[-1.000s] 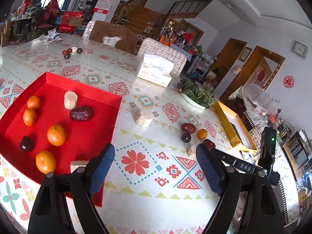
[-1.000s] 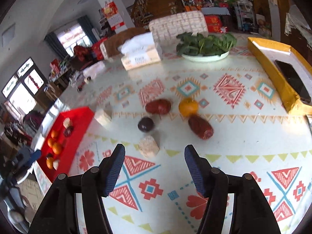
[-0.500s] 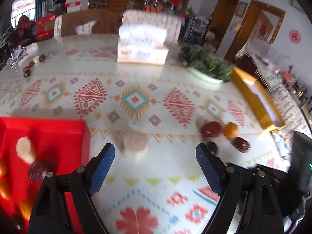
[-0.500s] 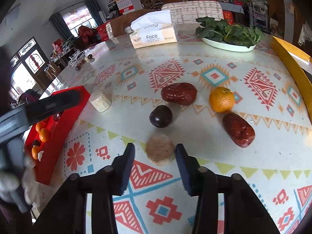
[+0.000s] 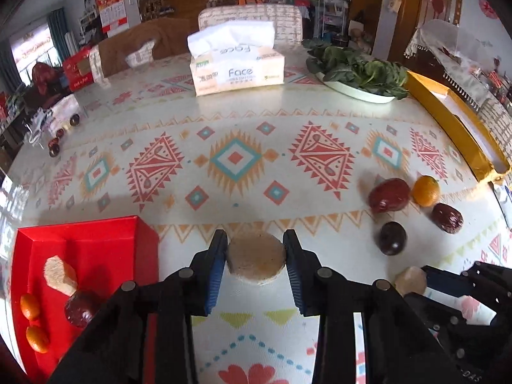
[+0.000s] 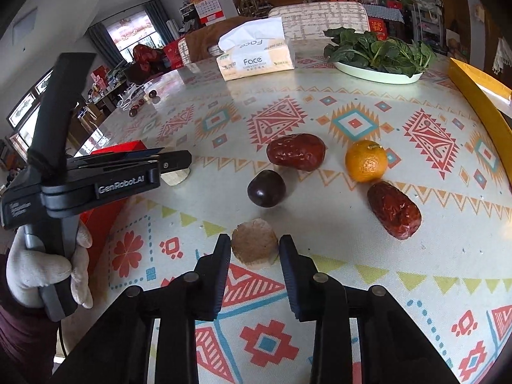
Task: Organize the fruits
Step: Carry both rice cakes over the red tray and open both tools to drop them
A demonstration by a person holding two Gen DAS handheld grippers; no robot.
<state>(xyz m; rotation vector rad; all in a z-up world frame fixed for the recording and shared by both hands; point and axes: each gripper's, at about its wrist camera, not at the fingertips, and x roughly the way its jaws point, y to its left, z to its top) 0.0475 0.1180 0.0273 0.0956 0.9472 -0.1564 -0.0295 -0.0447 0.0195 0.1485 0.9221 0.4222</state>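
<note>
Closing in on both sides now: the left tongs (image 5: pixel 255 256) have just been closing and their blue pads (image 5: pixel 215 268) press on a pale round chunk (image 5: pixel 256 261) sitting on the desk (image 5: pixel 236 121) just beside the red tray (image 5: pixel 96 240). Over on the other side, the right tongs (image 6: pixel 254 252) have just been closing too, with a second tan chunk (image 6: pixel 254 245) between their tips; they look clamped on it, though the contact on the near edge is hard to read. Both pieces rest on the patterned cloth, not yet lifted. Loose on the desk nearby are 2 red dates (image 6: pixel 296 152), a dark plum (image 6: pixel 266 188) and an orange (image 6: pixel 366 160), while the tray already carries a pale chunk (image 5: pixel 60 275), a date and small oranges. My call: the step in hand is securing these 2 chunks for the tray. To do it well, I'd keep each grip square across the widest part, lift straight up before swinging, and take the right piece wide of the plum and dates so nothing gets nudged rolling. The gloved hand (image 6: pixel 48 272) holds the left tool low, so carry the 2 loads over 1 at a time to avoid crossing paths.
</note>
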